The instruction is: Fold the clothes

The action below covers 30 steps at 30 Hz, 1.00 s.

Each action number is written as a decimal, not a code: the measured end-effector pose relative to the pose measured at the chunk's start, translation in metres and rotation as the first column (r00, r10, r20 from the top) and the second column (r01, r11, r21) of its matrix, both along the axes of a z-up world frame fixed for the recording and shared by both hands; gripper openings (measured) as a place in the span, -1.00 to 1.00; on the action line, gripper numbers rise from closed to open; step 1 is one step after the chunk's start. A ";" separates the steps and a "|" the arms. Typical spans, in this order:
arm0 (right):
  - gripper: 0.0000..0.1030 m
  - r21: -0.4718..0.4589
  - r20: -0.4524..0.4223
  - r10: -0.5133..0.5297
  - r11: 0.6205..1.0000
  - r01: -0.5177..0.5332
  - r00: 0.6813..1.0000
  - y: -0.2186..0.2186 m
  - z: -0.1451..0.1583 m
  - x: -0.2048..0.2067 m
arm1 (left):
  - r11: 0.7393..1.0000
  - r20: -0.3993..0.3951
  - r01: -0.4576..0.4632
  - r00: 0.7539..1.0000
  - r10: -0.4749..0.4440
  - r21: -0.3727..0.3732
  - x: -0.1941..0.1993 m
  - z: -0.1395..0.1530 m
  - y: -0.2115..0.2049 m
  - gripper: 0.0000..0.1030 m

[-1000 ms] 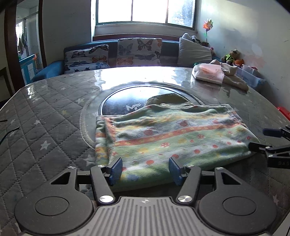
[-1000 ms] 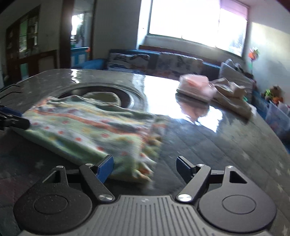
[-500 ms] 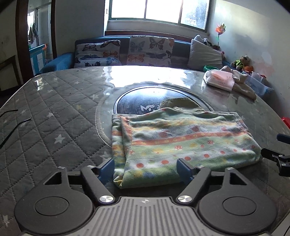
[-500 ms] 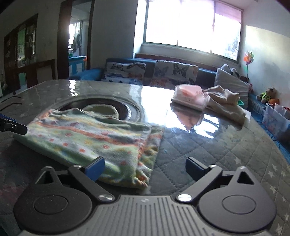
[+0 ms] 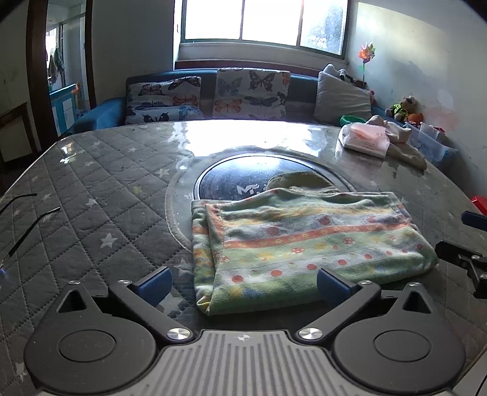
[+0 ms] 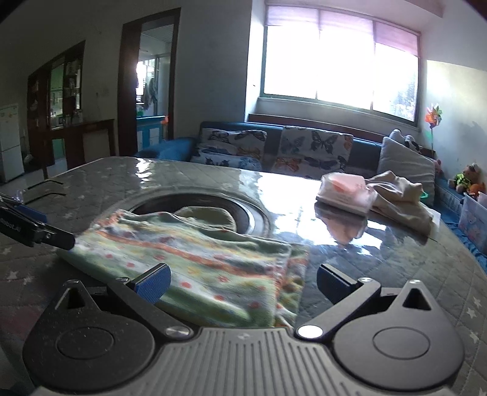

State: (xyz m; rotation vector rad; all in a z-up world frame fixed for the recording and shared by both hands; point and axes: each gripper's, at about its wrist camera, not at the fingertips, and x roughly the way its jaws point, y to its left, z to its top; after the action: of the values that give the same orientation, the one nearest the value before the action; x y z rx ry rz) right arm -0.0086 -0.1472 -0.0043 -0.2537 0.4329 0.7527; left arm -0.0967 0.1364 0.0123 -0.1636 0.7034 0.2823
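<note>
Lying folded on the table (image 5: 91, 195): one green patterned garment (image 5: 304, 240), fleece-like, with orange stripes and red dots; it partly covers the dark round inset (image 5: 231, 179) at the table's middle. Its folded layers show at the edge on the left of the left wrist view, and the same item appears in the right wrist view (image 6: 197, 262). An olive-coloured piece of cloth (image 5: 298, 181) protrudes from behind its far edge, over the inset.

Left gripper (image 5: 243, 281): tongs spread wide apart, holding nothing; the blue pads sit either side of the garment's near edge, and contact cannot be told. It shows from the side in the right wrist view (image 6: 30, 225), at the garment's left end.

Right gripper (image 6: 242, 281): tongs likewise wide apart and empty, near the garment's near edge. Its tips enter the left wrist view at the right border (image 5: 465, 240), just beside the garment's right end.

Table surface: grey quilted cover with star print under a glossy clear sheet.

Other items on the table: a pink-and-white packet (image 5: 363, 138) at the far right, with a beige cloth (image 5: 401, 141) touching it.

Background: blue sofa (image 5: 100, 112) with butterfly-print cushions (image 5: 249, 93), a bright window (image 5: 261, 21), a pinwheel (image 5: 366, 56), and soft toys (image 5: 404, 108) by the right wall.
</note>
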 end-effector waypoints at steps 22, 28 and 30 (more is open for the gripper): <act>1.00 -0.052 0.009 0.164 0.985 -0.163 0.986 0.042 0.004 -0.036 | 0.995 0.013 -0.100 0.995 0.100 -0.005 -0.007 0.007 0.028 1.00; 0.93 -0.079 0.008 0.235 0.969 -0.233 0.972 0.059 0.005 -0.047 | 0.993 0.000 -0.117 0.993 0.117 0.004 -0.003 0.009 0.036 1.00; 0.87 -0.088 0.004 0.268 0.960 -0.266 0.963 0.067 0.006 -0.052 | 0.993 -0.001 -0.116 0.993 0.116 0.005 -0.001 0.010 0.038 1.00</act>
State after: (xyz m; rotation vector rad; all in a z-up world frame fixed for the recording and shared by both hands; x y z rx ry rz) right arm -0.0603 -0.0805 0.0016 -0.4049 0.4215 0.9972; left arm -0.0981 0.1740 0.0226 -0.2000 0.6957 0.3953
